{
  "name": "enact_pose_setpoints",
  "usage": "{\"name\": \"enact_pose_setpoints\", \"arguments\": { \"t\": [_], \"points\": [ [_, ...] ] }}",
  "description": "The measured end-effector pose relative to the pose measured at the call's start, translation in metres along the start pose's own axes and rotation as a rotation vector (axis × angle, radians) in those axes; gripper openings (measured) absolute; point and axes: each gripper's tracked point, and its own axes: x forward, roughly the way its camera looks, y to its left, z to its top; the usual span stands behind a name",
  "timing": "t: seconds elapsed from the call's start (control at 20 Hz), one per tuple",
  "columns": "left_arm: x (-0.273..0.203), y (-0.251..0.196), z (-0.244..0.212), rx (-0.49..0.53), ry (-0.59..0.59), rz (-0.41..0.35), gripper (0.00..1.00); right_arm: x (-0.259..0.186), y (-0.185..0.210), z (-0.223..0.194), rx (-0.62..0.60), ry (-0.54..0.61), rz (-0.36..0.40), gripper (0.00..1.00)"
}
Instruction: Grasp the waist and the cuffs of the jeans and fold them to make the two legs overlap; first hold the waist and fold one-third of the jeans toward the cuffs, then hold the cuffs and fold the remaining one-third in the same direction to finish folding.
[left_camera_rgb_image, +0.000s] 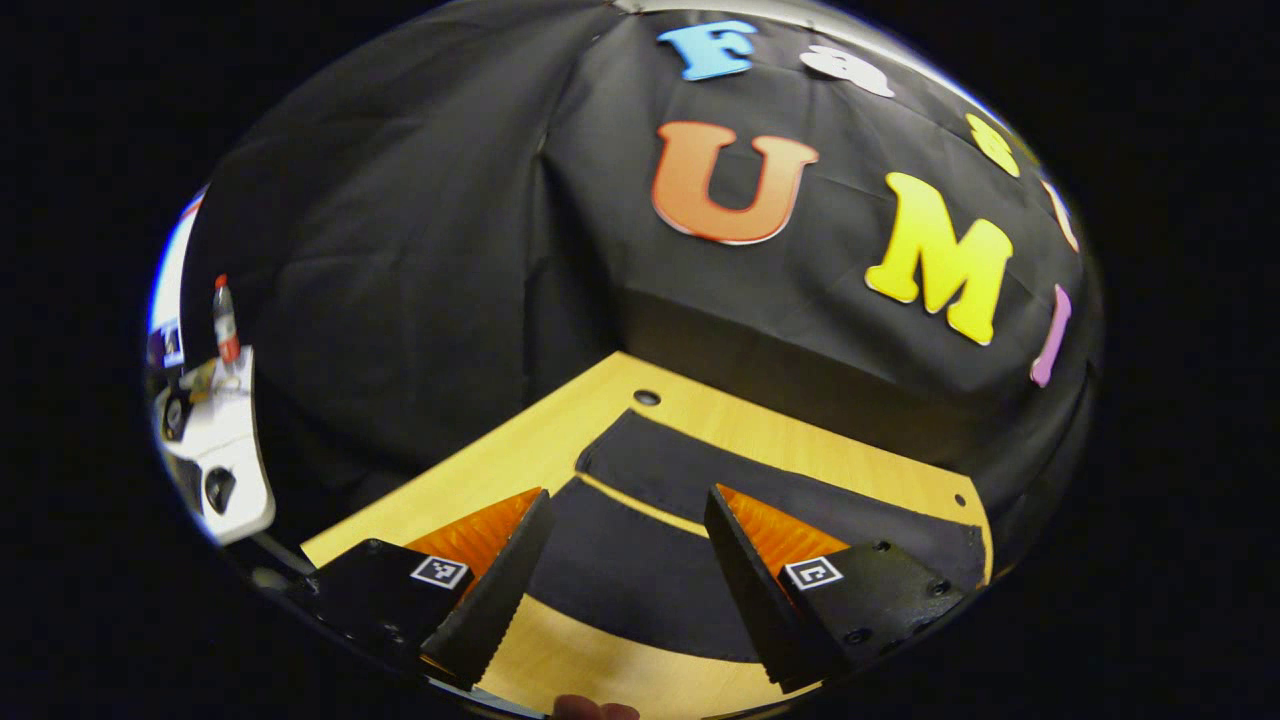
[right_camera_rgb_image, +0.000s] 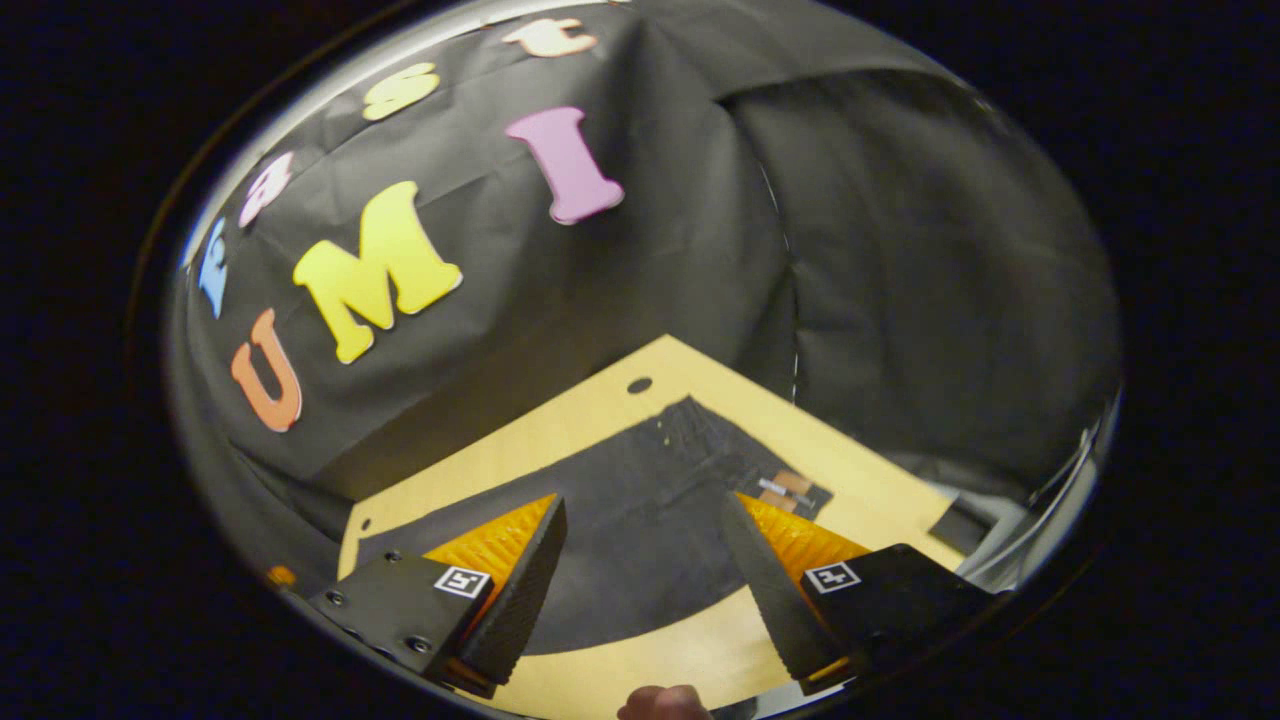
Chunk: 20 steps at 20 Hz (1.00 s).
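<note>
Dark jeans (left_camera_rgb_image: 640, 540) are spread flat on a pale wooden bench (left_camera_rgb_image: 520, 450), backed by black cloth. The left claw (left_camera_rgb_image: 628, 590) and right claw (right_camera_rgb_image: 645, 590) are held apart above them.

Left gripper view was aimed forward and down from above the table (left_camera_rgb_image: 560, 440), wall corner toward 11 o'clock | right gripper view was aimed likewise from above the table's near edge, corner toward 1 o'clock | the dark jeans (right_camera_rgb_image: 620, 520), wooden tabletop and booth wall (left_camera_rgb_image: 420, 250) were shared by both.
</note>
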Motion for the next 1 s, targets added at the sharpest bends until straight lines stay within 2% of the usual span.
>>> {"name": "enact_pose_setpoints", "arguments": {
  "t": [0.1,0.15,0.2,0.25,0.45,0.65,0.75,0.8,0.85,1.0],
  "points": [
    [0.005,0.007,-0.027,-0.149,0.095,-0.002,0.99,0.012,-0.015,-0.017,0.115,0.062,-0.013,0.98],
    [0.009,0.013,-0.04,-0.222,0.134,0.005,0.99,0.017,-0.022,-0.022,0.154,0.081,-0.025,0.93],
    [0.011,0.019,-0.048,-0.292,0.16,0.021,0.99,0.02,-0.035,-0.029,0.186,0.097,-0.042,0.98],
    [0.014,0.028,-0.054,-0.354,0.178,0.04,0.99,0.024,-0.044,-0.031,0.207,0.107,-0.052,0.98],
    [0.023,0.059,-0.08,-0.52,0.248,0.103,0.99,0.037,-0.066,-0.044,0.244,0.147,-0.075,0.98],
    [0.041,0.073,-0.102,-0.704,0.302,0.137,1.0,0.058,-0.078,-0.06,0.343,0.205,-0.08,0.98],
    [0.05,0.075,-0.109,-0.759,0.322,0.143,0.99,0.071,-0.083,-0.063,0.4,0.221,-0.085,0.98],
    [0.054,0.076,-0.112,-0.775,0.333,0.149,0.94,0.077,-0.086,-0.064,0.422,0.228,-0.089,0.98],
    [0.058,0.075,-0.115,-0.786,0.342,0.152,0.99,0.082,-0.091,-0.067,0.436,0.233,-0.1,0.98],
    [0.064,0.078,-0.112,-0.802,0.339,0.149,0.99,0.096,-0.106,-0.066,0.475,0.237,-0.135,0.98]
  ]
}}
